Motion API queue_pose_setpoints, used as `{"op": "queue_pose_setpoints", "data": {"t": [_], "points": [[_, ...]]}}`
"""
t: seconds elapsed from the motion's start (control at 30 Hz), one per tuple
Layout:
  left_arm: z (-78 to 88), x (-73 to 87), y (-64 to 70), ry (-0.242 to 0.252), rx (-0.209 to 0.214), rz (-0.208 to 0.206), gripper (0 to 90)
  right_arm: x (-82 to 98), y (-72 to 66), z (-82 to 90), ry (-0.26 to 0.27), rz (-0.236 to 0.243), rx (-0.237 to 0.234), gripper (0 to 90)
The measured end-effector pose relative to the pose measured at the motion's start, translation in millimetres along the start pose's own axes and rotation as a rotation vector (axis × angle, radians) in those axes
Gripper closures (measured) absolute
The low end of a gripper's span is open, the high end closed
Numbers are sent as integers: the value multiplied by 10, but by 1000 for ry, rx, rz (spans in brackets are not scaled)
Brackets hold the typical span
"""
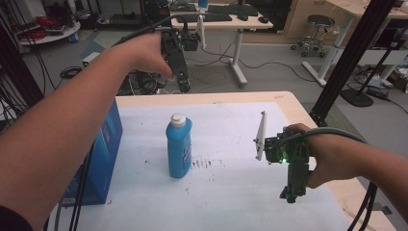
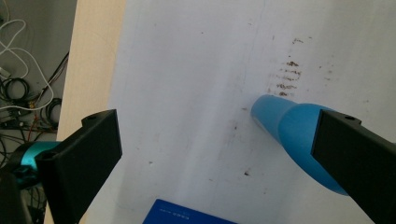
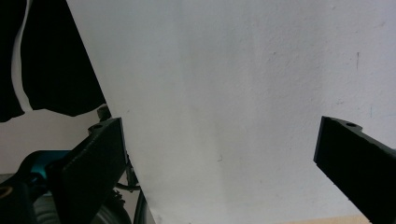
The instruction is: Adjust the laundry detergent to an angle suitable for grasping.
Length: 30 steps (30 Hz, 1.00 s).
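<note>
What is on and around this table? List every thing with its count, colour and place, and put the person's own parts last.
bottle: one, blue with a white cap, upright mid-table
box: one, blue, at the table's left edge
white mat: one, white, covers most of the table top, with brown specks right of the bottle
table: one, light wood, bare along its far and right edges
desk with keyboards: one, pale top, on the floor beyond the table
stool: one, black seat on a chrome base, far right
left tool: one, black, raised over the table's far edge, jaws wide apart, empty
right tool: one, black, low over the mat's right side, jaws wide apart, empty
forearms: two, coming in from the lower left and lower right
</note>
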<state>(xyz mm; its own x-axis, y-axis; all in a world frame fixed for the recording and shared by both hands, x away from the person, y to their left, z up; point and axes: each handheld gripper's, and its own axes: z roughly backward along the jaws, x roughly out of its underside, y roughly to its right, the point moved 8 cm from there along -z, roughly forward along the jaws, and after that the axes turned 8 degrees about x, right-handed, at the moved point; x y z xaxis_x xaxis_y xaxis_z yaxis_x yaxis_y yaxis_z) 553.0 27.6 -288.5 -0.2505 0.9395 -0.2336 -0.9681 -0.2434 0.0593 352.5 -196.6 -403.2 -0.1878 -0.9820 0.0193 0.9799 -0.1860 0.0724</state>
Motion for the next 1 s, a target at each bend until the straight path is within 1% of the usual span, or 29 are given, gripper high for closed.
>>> {"op": "queue_pose_setpoints", "data": {"t": [0.03,0.17,0.2,0.33,0.37,0.4,0.47,0.5,0.53,0.63,0.73,0.87,1.0], "points": [[15,3,15,1,-6,0,18,-6,1,-6,9,14,-2,14],[21,4,37,-3,-12,-13,18,-8,-2,-1,9,11,0,14],[18,5,36,-3,-13,-18,17,-10,9,-3,13,17,2,14],[16,18,32,-7,-16,-12,18,-4,19,-4,11,1,8,14],[23,40,12,-10,-18,-3,18,-7,26,-1,16,-1,13,14],[34,40,8,-6,-18,0,18,-8,28,1,19,6,14,14],[41,36,2,3,-19,0,18,-8,15,9,15,3,14,14],[37,26,-4,16,-2,-10,18,-14,-3,13,18,14,11,14],[19,31,-16,15,0,-10,17,-23,-18,20,18,7,9,14],[-33,79,-66,-16,-6,7,18,-48,-30,21,14,9,5,14],[-47,69,-77,-8,-2,7,18,-61,-10,17,8,15,11,14],[-56,23,-64,6,6,-4,18,-74,22,32,20,9,16,14],[-80,7,-62,2,8,-5,18,-58,29,27,12,2,17,14]]}}
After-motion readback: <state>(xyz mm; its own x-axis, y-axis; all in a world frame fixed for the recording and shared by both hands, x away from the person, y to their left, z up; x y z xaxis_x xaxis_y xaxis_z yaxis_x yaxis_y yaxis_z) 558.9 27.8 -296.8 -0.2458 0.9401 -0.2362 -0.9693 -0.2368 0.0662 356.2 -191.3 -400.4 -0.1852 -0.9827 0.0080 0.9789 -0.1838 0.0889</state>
